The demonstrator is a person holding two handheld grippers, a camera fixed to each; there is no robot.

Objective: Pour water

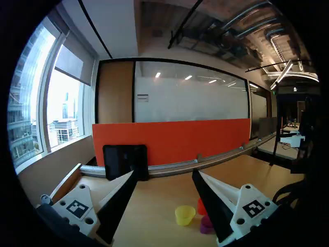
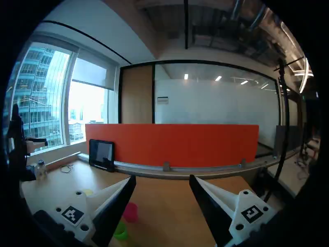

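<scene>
The one piece of writing is a small sign (image 1: 142, 97) on the glass wall far ahead of the left tongs (image 1: 163, 171), and it is too small to read. The same sign sits ahead of the right tongs (image 2: 162, 177), again unreadable. Each finger housing bears a black-and-white square marker (image 1: 77, 208), a pattern rather than letters.

The left tongs stand wide apart, gripping nothing and touching nothing, with their fingers (image 1: 119, 197) above the desk (image 1: 156, 206). A yellow cup (image 1: 185, 215) stands upright on the desk, in the gap below the tips and nearer the finger on the view's right. A red cup (image 1: 200, 206) is just behind it, partly hidden by that finger. A purple cup (image 1: 205, 225) lies closer in, at the same finger's inner edge and also half hidden. I cannot tell whether any cup holds water. Beyond the tip of the other finger, a tablet (image 1: 125, 161) leans on an orange divider (image 1: 172, 140).

The right tongs are spread just as wide, with nothing held and nothing touching their fingers (image 2: 117, 206). A pink cup (image 2: 131, 212) stands on the desk at the inner edge of the finger on the view's left. A green cup (image 2: 120, 231) is closer in, just beside it, and that finger partly hides both. The tablet is ahead and to the left, against the divider. Far off to the left, a small bottle (image 2: 40, 168) stands on the desk.
</scene>
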